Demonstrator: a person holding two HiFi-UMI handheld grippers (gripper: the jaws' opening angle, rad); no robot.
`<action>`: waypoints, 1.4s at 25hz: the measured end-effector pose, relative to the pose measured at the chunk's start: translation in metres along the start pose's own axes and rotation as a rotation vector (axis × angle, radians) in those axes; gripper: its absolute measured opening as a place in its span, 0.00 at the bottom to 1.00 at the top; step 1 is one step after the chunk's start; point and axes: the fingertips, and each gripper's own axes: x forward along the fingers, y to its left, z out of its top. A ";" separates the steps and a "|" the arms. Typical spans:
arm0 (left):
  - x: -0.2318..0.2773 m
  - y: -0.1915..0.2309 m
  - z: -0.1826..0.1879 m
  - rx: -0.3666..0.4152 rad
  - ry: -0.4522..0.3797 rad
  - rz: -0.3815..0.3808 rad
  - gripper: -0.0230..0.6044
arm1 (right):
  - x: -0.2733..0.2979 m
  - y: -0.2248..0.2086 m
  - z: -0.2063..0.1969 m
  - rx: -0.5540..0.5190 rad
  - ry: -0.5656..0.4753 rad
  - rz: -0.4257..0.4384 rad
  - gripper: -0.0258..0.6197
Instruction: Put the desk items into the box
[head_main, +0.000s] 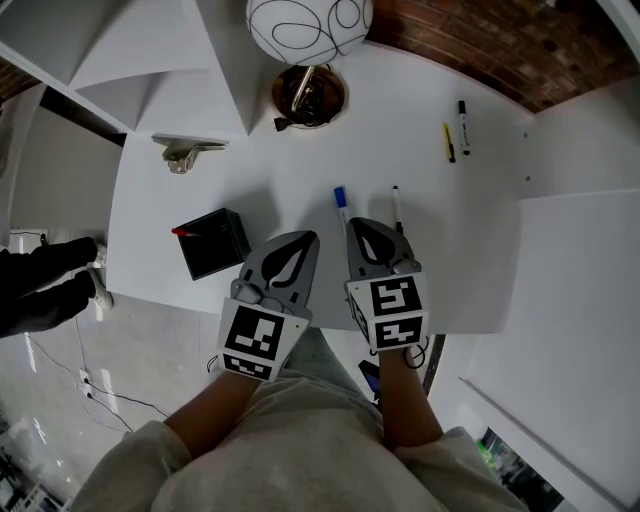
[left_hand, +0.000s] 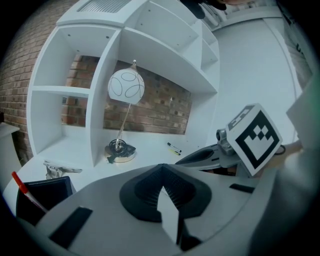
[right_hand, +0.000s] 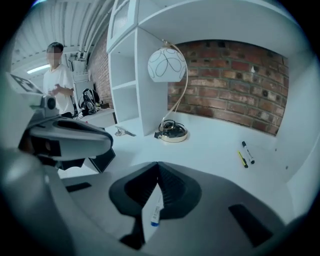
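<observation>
- A white table (head_main: 500, 250) ran under a brick wall (head_main: 480, 40), with a lamp (head_main: 308, 25) at the top of the frame.
- The black box (head_main: 212, 246), with a red pen (head_main: 180, 231) in it, sat left of centre. It was just left of the left gripper (head_main: 303, 240), whose jaws were pressed together on nothing.
- A blue-capped marker (head_main: 342, 205) lay at the tip of the right gripper (head_main: 358, 226), its long axis roughly along the jaws. Those jaws also looked pressed together and empty.
- The right gripper seemed the nearer one for the marker, but it would have to spread first.
- A black pen (head_main: 397, 208) lay just right of the marker.

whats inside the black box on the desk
A red-tipped pen sticks out at one corner of the black box. The rest of its inside is dark; anything deeper cannot be seen.
</observation>
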 end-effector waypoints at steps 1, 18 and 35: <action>0.002 0.000 -0.001 -0.001 0.002 -0.001 0.05 | 0.003 -0.001 -0.004 0.001 0.020 0.004 0.07; 0.026 0.014 -0.024 -0.025 0.060 0.005 0.05 | 0.039 -0.010 -0.040 0.039 0.224 0.044 0.07; 0.041 0.019 -0.038 -0.047 0.102 -0.011 0.05 | 0.068 -0.014 -0.068 0.077 0.413 0.071 0.17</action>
